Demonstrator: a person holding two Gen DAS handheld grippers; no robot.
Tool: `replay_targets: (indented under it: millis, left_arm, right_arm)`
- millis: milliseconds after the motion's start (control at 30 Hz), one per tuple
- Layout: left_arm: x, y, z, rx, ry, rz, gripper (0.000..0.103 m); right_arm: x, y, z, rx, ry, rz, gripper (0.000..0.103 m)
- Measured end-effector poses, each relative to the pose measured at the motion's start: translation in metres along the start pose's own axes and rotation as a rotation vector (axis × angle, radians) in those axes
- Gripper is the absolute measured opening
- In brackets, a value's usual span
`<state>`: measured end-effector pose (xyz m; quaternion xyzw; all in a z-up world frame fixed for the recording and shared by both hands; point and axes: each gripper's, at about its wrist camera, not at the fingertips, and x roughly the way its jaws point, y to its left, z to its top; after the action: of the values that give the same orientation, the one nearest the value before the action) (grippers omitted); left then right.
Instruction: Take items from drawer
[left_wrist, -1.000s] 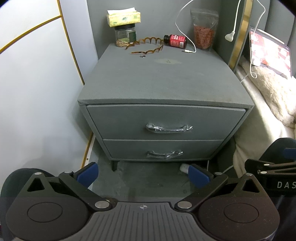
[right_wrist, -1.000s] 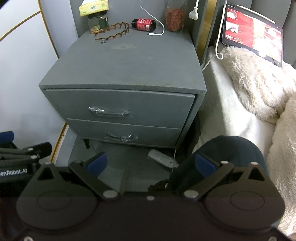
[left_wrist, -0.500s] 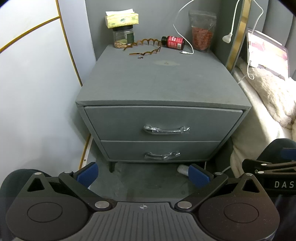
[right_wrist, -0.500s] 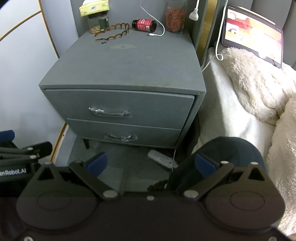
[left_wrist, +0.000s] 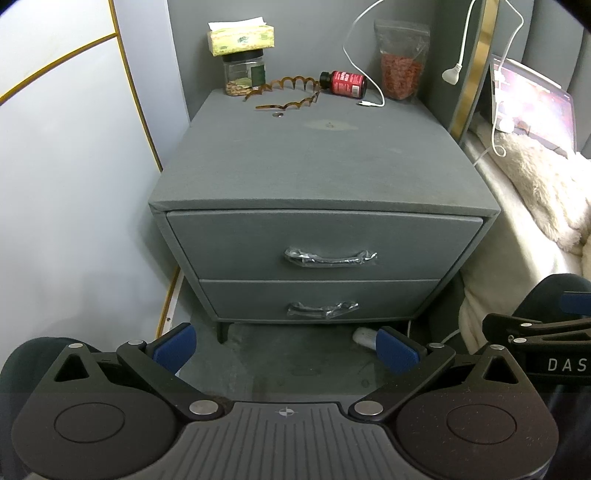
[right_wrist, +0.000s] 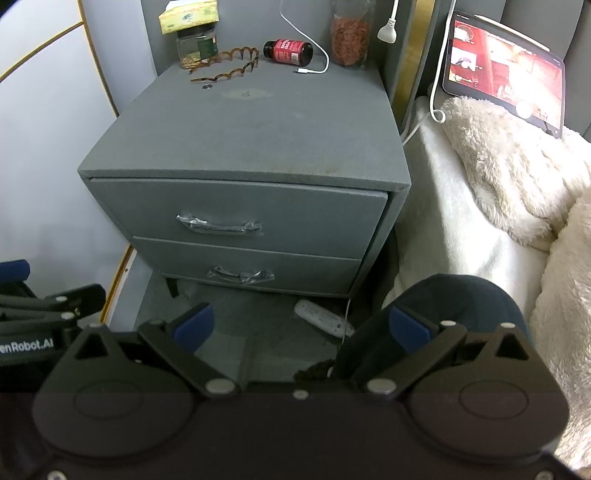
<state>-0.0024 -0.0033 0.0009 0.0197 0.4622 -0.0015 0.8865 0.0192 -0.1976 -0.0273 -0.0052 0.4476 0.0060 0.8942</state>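
Observation:
A grey fabric nightstand (left_wrist: 317, 166) (right_wrist: 251, 133) stands ahead with two shut drawers. The top drawer (left_wrist: 321, 243) (right_wrist: 240, 218) has a plastic-wrapped metal handle (left_wrist: 330, 257) (right_wrist: 219, 225). The bottom drawer (left_wrist: 317, 299) (right_wrist: 251, 267) has a like handle (left_wrist: 322, 309) (right_wrist: 240, 275). My left gripper (left_wrist: 286, 349) is open and empty, low in front of the nightstand. My right gripper (right_wrist: 301, 326) is open and empty, at the same height to its right. What lies inside the drawers is hidden.
On the nightstand's back edge: tissue box on a jar (left_wrist: 243, 70), brown wavy hairband (left_wrist: 288, 94), red bottle (left_wrist: 343, 83), bag of red bits (left_wrist: 400, 61), white cable (left_wrist: 365, 74). A bed with fluffy blanket (right_wrist: 517, 173) and a tablet (right_wrist: 506, 74) is right. A white wall (left_wrist: 74, 184) is left. A white remote (right_wrist: 323, 318) lies on the floor.
Both grippers have shifted slightly; the left view has drifted a little left and back from the nightstand. Both stay open and empty, and the drawers stay shut.

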Motion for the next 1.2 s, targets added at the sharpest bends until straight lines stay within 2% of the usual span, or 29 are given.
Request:
replay_targets:
  millis: [1200]
  left_arm:
    - [0.0007, -0.0018, -0.0011, 0.011, -0.002, -0.007, 0.103]
  right_arm:
    - [0.0003, 0.0012, 0.0024, -0.012, 0.008, 0.001, 0.103]
